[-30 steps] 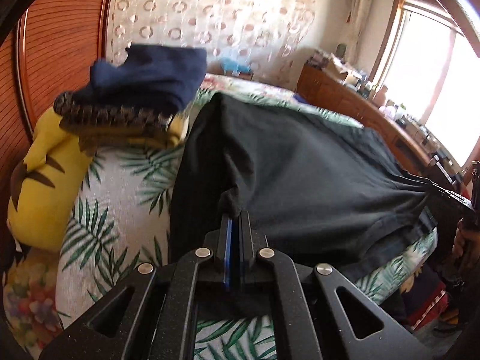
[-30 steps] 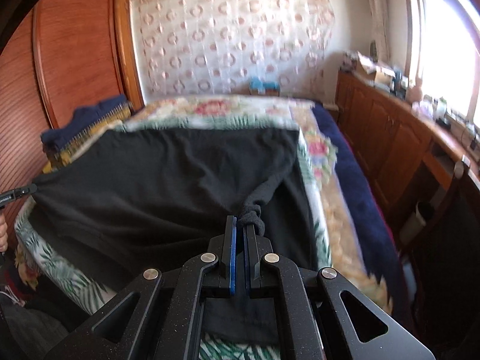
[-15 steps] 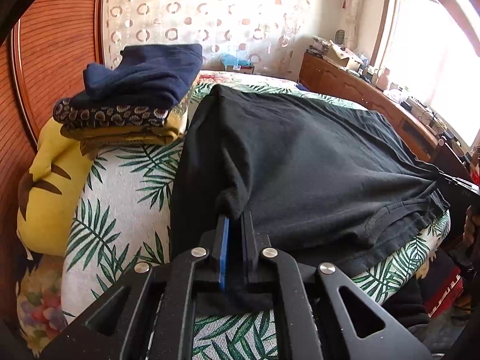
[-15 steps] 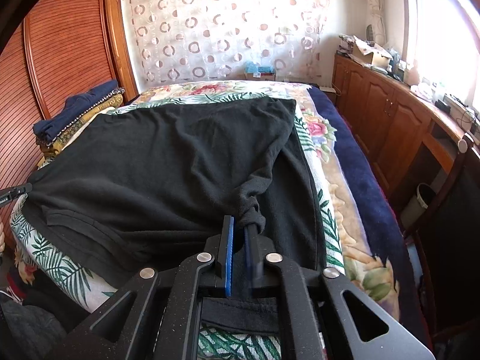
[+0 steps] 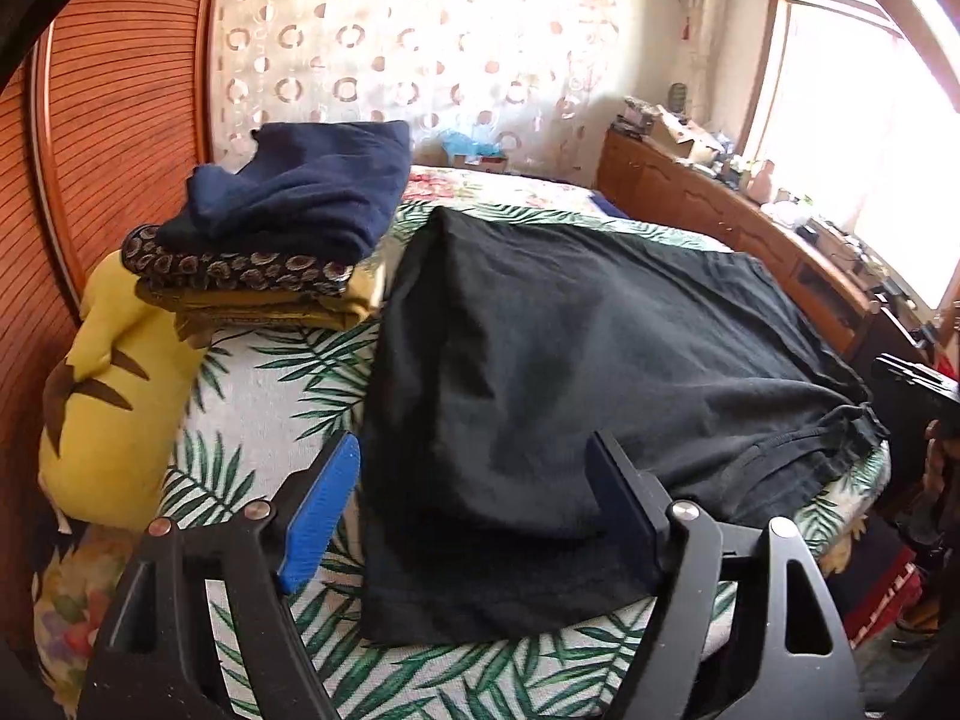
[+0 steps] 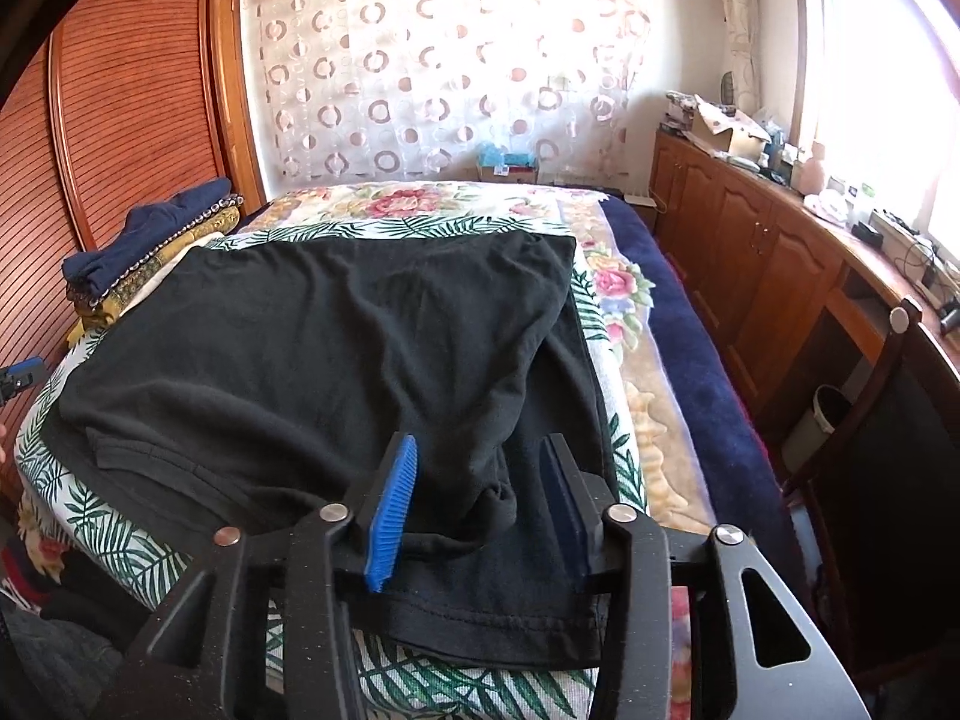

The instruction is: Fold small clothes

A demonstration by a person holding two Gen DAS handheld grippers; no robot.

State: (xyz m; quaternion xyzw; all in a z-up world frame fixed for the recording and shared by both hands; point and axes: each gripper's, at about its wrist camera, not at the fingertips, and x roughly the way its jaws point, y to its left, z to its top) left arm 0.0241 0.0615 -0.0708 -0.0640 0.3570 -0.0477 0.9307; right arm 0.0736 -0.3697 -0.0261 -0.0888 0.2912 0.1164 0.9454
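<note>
A black garment (image 5: 570, 360) lies spread over the palm-leaf bed cover (image 5: 258, 396), folded over on itself. My left gripper (image 5: 474, 447) is at its near left corner. Its jaws are opening, the cloth lies loose between them, and the pads stand clear of it. In the right wrist view the same garment (image 6: 330, 348) has a bunched fold at its near right corner. My right gripper (image 6: 480, 450) straddles that bunch with its jaws opening and the blue pad (image 6: 390, 516) off the fabric.
A stack of folded clothes (image 5: 288, 222) topped by a navy piece sits at the bed's left, over a yellow cushion (image 5: 108, 396). A wooden cabinet (image 6: 750, 276), a bin (image 6: 816, 420) and a chair (image 6: 888, 420) line the right side.
Both grippers were shut on pinched corners of the black garment and have opened. The corners have dropped and the cloth now lies slack on the bed.
</note>
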